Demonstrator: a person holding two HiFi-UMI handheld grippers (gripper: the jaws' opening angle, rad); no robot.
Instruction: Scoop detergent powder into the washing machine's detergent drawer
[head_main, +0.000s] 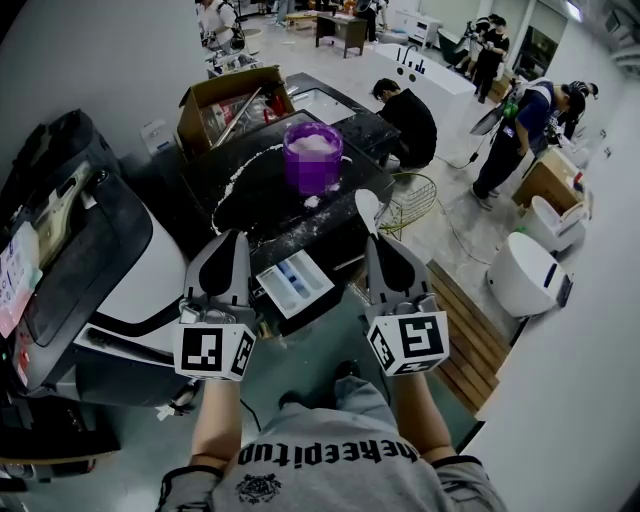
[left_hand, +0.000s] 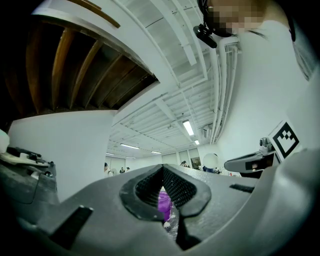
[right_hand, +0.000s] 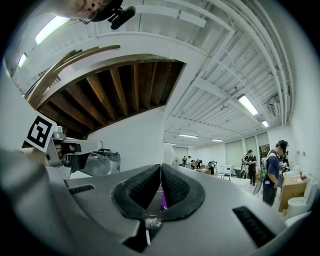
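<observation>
Centrally, in the lower middle of the head view, the open detergent drawer (head_main: 295, 283) juts from the dark machine between the two grippers. Left gripper (head_main: 236, 242): jaws closed together on nothing, just left of the drawer. Right gripper (head_main: 373, 243): jaws pressed on the handle of a white scoop (head_main: 367, 206), whose bowl points up-frame, right of the drawer. A purple tub (head_main: 313, 155) holding white powder stands at upper centre on the dark machine top (head_main: 262, 215), with spilled powder (head_main: 240, 185) to its left.
</observation>
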